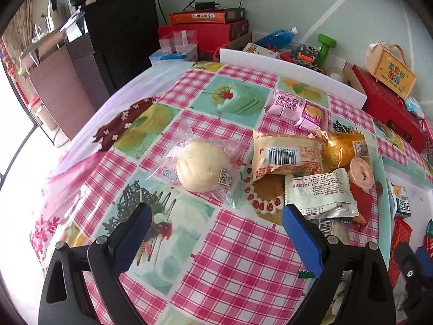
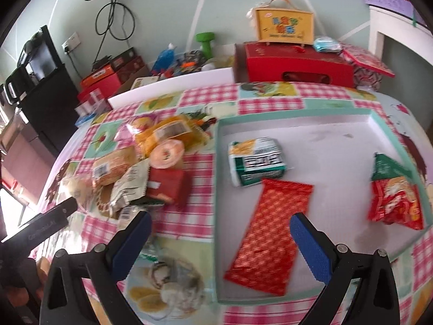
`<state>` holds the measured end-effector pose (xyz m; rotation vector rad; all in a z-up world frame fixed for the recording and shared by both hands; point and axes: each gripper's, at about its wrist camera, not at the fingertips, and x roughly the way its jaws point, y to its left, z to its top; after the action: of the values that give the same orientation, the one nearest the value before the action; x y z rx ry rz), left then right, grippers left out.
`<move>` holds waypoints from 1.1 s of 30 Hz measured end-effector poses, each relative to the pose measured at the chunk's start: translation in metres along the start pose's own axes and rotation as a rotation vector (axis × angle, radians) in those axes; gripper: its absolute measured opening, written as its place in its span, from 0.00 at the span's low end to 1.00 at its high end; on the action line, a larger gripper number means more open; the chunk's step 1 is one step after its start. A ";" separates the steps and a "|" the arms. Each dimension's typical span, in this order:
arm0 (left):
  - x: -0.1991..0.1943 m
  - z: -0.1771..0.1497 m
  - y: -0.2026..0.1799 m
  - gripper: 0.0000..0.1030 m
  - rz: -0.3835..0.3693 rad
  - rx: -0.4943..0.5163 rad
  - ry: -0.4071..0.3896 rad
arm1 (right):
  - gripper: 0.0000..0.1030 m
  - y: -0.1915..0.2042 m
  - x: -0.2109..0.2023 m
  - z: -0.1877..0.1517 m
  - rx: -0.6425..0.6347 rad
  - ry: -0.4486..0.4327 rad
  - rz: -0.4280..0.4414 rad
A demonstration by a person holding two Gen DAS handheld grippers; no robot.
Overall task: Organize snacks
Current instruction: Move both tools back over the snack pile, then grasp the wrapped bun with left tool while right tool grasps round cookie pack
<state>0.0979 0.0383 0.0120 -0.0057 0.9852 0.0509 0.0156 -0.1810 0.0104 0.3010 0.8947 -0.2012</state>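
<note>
A pile of snacks lies on the checked tablecloth: a pale round bun in clear wrap (image 1: 203, 169), a tan bread pack (image 1: 286, 155), a golden pack (image 1: 342, 146), a pink-lidded cup (image 1: 361, 173), a white-green pack (image 1: 320, 192) and pink packs (image 1: 296, 108). My left gripper (image 1: 216, 222) hovers open, just short of the bun. In the right wrist view a teal-rimmed tray (image 2: 217, 189) holds a green-white carton (image 2: 255, 161), a long red pack (image 2: 270, 233) and a red-green bag (image 2: 395, 195). My right gripper (image 2: 220, 233) is open over the tray's left rim, holding nothing.
Red gift boxes (image 2: 292, 62) and a yellow bag (image 2: 284, 24) stand along the table's far side, behind a white board (image 1: 292, 74). A black cabinet (image 1: 119, 38) stands far left. The left gripper's body (image 2: 40, 227) shows at the right view's left edge.
</note>
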 end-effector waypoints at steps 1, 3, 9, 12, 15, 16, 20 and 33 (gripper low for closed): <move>0.002 0.000 0.000 0.94 -0.006 0.001 0.006 | 1.00 0.004 0.001 -0.001 -0.006 0.002 0.007; 0.003 -0.001 -0.001 0.94 -0.015 0.014 0.015 | 1.00 0.015 0.006 -0.003 -0.027 0.008 0.023; 0.011 -0.001 -0.007 0.94 -0.054 0.064 0.047 | 0.93 0.046 0.013 -0.007 -0.097 0.013 0.058; 0.014 0.003 -0.004 0.94 -0.077 0.093 0.052 | 0.90 0.056 0.019 -0.008 -0.107 0.026 0.074; 0.016 0.008 0.005 0.94 -0.076 0.111 0.051 | 0.86 0.065 0.028 -0.007 -0.109 0.045 0.078; 0.018 0.010 0.009 0.94 -0.069 0.110 0.052 | 0.85 0.068 0.032 -0.007 -0.110 0.053 0.080; 0.025 0.019 0.022 0.94 -0.093 0.116 0.060 | 0.84 0.076 0.044 -0.009 -0.119 0.093 0.084; 0.076 0.042 0.032 0.94 -0.140 0.126 0.142 | 0.80 0.088 0.069 -0.020 -0.171 0.163 0.035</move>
<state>0.1733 0.0741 -0.0279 0.0377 1.1263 -0.1415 0.0689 -0.0946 -0.0405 0.1751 1.0606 -0.0669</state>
